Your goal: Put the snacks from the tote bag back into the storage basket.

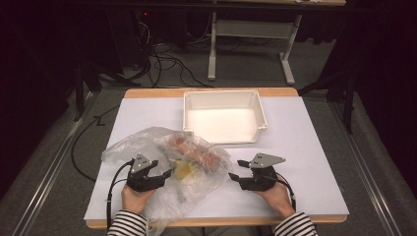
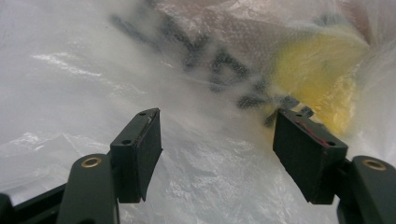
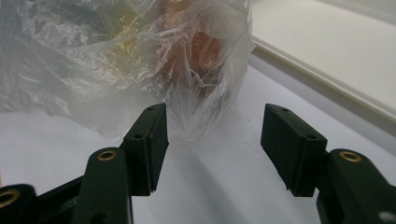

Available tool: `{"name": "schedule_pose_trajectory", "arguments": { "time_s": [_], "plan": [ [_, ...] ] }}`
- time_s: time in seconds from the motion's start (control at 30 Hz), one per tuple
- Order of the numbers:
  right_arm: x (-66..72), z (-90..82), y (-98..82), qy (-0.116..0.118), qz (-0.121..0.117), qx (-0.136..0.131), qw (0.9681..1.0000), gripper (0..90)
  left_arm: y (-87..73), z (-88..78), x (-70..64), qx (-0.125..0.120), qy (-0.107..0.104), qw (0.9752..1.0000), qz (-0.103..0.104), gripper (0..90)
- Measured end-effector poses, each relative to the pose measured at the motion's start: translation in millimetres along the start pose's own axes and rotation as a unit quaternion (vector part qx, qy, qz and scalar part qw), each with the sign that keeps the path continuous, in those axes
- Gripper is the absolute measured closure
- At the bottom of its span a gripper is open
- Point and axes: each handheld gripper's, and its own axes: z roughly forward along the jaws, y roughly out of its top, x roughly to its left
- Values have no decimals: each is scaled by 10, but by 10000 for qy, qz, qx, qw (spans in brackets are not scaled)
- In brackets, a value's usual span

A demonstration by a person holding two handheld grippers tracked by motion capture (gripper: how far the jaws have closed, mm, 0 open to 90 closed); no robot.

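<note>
A crumpled clear plastic bag point(image 1: 142, 145) lies on the white-covered table point(image 1: 305, 147), left of centre. Through the film I make out a yellow item point(image 1: 184, 169) and a reddish item point(image 1: 196, 150). My left gripper point(image 1: 164, 168) rests against the bag's near side. In the left gripper view its jaws point(image 2: 217, 140) stand open with bag film point(image 2: 93, 70) spread just beyond them, and the yellow item point(image 2: 317, 70) lies ahead to the right. My right gripper point(image 1: 235, 169) sits just right of the bag, open point(image 3: 215, 135), nothing between its pads. The bag's edge point(image 3: 201, 93) with the reddish item point(image 3: 196, 51) is close in front.
A white, empty rectangular tray point(image 1: 221, 92) stands at the table's back centre; its rim point(image 3: 327, 74) runs across the right gripper view. Bare white surface stretches right of the right hand. Cables and a table frame lie on the floor beyond.
</note>
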Motion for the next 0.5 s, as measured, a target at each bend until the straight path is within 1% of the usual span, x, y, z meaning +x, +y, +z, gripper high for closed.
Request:
{"name": "schedule_pose_trajectory", "arguments": {
  "time_s": [0.1,0.2,0.23,0.27,0.3,0.33,0.37,0.43,0.5],
  "plan": [
    [1,61,17,14,9,52,10000,454,-10,-15,14,-96,-11,9999,-95,332],
    [1,108,29,16,46,99,9999,502,-10,-22,6,-118,0,9999,-52,333],
    [-7,136,30,77,58,164,9998,559,-11,-26,-1,-148,11,9999,-19,332],
    [-7,136,30,77,58,164,9998,559,-10,-31,-12,-177,26,9998,16,332],
    [-23,165,22,145,77,233,9996,628,-8,-41,-28,-205,28,9998,55,333],
    [-33,174,16,210,120,267,9994,676,-8,-41,-28,-205,28,9998,55,333],
    [-33,174,16,210,120,267,9994,676,-7,-45,-34,-212,29,9998,61,333],
    [-52,188,2,304,146,318,9989,770,-4,-50,-37,-194,45,9998,88,334],
    [-55,196,-5,346,123,339,9988,849,-1,-57,-33,-179,59,9998,95,334]
  ]
}}
